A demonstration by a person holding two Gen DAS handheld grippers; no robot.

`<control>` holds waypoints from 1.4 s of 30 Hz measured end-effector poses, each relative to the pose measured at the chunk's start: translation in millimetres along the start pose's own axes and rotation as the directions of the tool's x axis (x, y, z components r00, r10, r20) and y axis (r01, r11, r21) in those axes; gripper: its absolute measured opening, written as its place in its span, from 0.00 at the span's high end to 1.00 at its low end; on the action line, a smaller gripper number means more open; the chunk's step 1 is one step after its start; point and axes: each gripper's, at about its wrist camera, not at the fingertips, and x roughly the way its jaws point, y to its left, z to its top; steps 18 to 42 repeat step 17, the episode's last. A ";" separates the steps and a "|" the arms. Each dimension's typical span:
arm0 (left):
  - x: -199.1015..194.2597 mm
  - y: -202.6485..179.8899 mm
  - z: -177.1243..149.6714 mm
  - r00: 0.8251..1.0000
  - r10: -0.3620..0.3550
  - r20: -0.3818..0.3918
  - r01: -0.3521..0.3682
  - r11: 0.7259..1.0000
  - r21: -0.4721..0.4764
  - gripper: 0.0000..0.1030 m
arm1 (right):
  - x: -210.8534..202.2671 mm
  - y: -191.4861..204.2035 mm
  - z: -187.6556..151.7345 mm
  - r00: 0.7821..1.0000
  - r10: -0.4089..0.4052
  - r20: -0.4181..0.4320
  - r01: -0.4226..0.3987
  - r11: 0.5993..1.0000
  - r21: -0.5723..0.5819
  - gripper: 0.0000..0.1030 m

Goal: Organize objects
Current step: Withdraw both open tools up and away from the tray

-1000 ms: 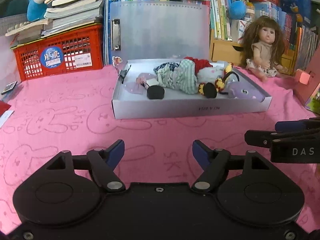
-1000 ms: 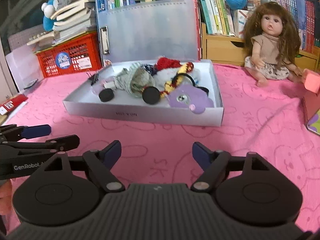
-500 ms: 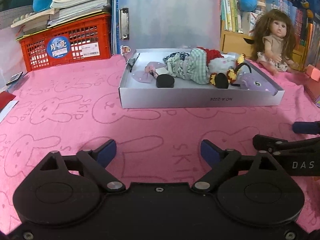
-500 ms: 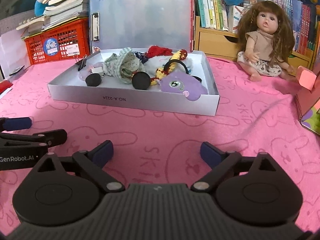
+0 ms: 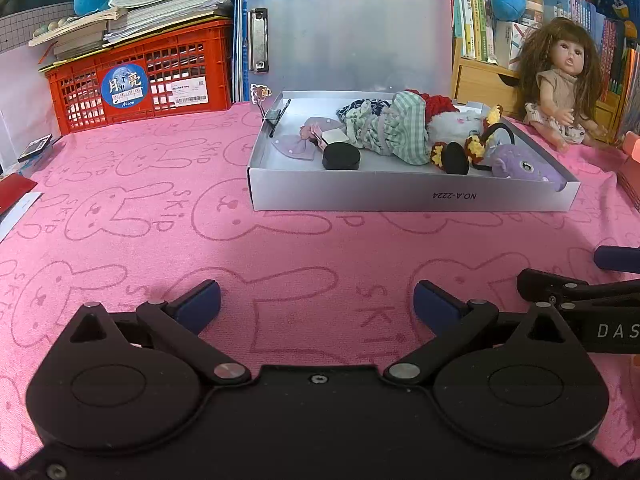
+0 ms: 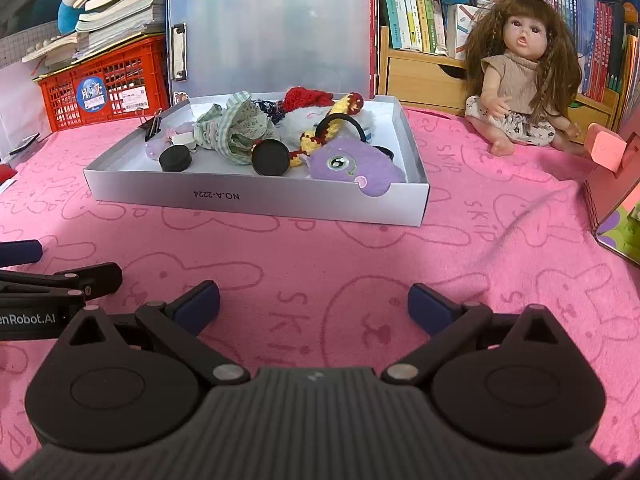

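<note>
A shallow grey box (image 5: 400, 196) (image 6: 256, 200) sits on the pink rabbit-print cloth (image 5: 160, 240). It holds green checked doll clothes (image 5: 394, 136) (image 6: 236, 128), two black discs (image 5: 341, 156) (image 6: 270, 157), a purple plush (image 5: 524, 168) (image 6: 352, 168), a lilac bow (image 5: 292, 148), a red knit piece (image 6: 306, 98) and a black hair band (image 6: 340, 124). A binder clip (image 5: 276, 114) (image 6: 152, 124) grips its left wall. My left gripper (image 5: 316, 306) and right gripper (image 6: 314, 304) are both open and empty, low over the cloth in front of the box.
A long-haired doll (image 5: 560, 84) (image 6: 520, 80) sits right of the box. A red crate (image 5: 140, 80) with stacked books and a translucent clipboard (image 5: 348, 36) stand behind. Bookshelves fill the back. A pink toy house (image 6: 616, 184) stands at the far right.
Both grippers have drawn closer to the box and their fingers have spread a little wider. Nothing in the box has moved.
</note>
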 end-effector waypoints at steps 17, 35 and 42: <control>-0.2 -2.7 -0.4 1.000 0.011 -0.001 -0.011 1.000 -0.003 0.00 | 0.0 0.2 0.3 1.000 0.000 0.000 0.000 1.000 0.000 0.00; -0.2 -2.7 -0.4 1.000 0.011 -0.001 -0.011 1.000 -0.003 0.00 | 0.0 0.2 0.3 1.000 0.000 0.000 0.000 1.000 0.000 0.00; -0.2 -2.7 -0.4 1.000 0.011 -0.001 -0.011 1.000 -0.003 0.00 | 0.0 0.2 0.3 1.000 0.000 0.000 0.000 1.000 0.000 0.00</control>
